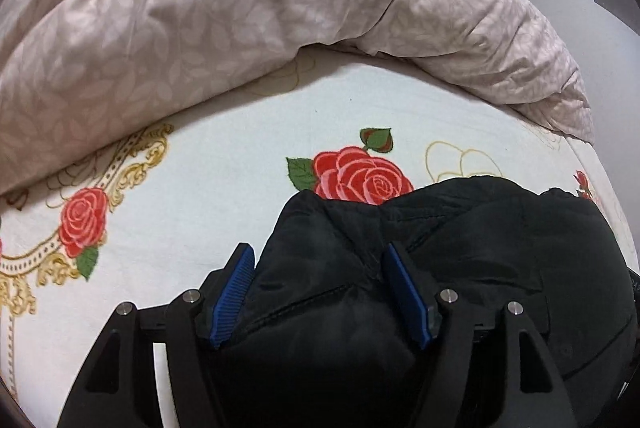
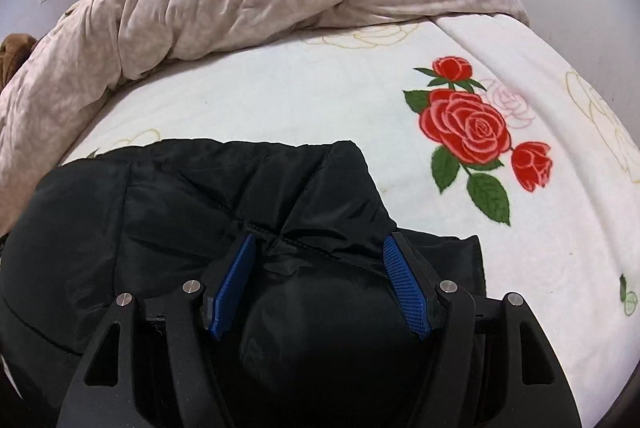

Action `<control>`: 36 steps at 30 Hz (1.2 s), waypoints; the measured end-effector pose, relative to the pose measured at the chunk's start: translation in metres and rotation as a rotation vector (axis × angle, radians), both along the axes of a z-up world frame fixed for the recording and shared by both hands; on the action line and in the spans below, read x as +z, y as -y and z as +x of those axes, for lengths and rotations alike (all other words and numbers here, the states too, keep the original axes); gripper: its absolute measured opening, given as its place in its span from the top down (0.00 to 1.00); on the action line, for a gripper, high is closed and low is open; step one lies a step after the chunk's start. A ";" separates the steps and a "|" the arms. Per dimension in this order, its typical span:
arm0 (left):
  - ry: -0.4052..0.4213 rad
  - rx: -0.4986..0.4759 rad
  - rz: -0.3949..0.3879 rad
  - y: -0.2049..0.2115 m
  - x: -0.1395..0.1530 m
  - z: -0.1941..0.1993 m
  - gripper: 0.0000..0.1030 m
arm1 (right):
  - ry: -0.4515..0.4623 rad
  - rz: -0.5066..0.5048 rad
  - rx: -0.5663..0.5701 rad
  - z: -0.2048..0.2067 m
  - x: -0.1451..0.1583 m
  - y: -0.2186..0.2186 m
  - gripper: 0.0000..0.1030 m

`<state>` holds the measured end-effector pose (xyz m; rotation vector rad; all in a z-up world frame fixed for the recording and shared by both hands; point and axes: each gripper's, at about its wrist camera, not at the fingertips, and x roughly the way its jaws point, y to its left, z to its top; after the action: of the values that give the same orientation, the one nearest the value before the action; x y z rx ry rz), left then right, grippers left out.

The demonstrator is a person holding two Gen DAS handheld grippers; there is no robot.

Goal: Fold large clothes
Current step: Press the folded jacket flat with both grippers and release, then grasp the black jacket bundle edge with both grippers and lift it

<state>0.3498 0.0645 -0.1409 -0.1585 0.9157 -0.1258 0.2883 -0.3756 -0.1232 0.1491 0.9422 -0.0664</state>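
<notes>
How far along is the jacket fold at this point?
Done: the black jacket lies bunched into a compact bundle on the rose sheet, so some folding looks done. In hand: the left gripper and right gripper each straddle a padded part, jaws wide; a firm grip cannot be confirmed. Left: squaring the lumpy bundle. The quilt sits heaped behind.

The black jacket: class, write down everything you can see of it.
The black jacket is padded and quilted, with stitched seams and a slightly shiny shell like nylon. It lies bunched on the white rose-printed blanket, clear of the beige duvet behind it. A bulging fold sits between the blue pads of the left gripper, another between those of the right gripper. Whether the pads press it is unclear.
</notes>
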 end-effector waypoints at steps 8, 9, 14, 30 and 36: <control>0.017 0.006 -0.002 0.002 -0.005 0.001 0.30 | 0.008 0.011 -0.003 0.002 -0.009 0.003 0.36; 0.015 0.007 -0.002 0.002 -0.005 0.002 0.30 | 0.007 0.011 -0.004 0.002 -0.009 0.003 0.36; -0.014 0.008 0.024 0.003 0.003 0.004 0.31 | -0.009 0.002 -0.008 0.003 -0.002 0.002 0.36; -0.019 0.011 -0.030 -0.067 0.025 -0.096 0.31 | 0.033 0.015 0.022 -0.099 0.041 0.007 0.35; -0.052 0.021 -0.066 -0.054 0.002 -0.085 0.30 | -0.032 0.057 -0.014 -0.088 0.011 0.026 0.26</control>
<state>0.2652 0.1188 -0.1384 -0.2332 0.9618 -0.1325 0.1999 -0.4017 -0.1118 0.2079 0.9753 -0.0547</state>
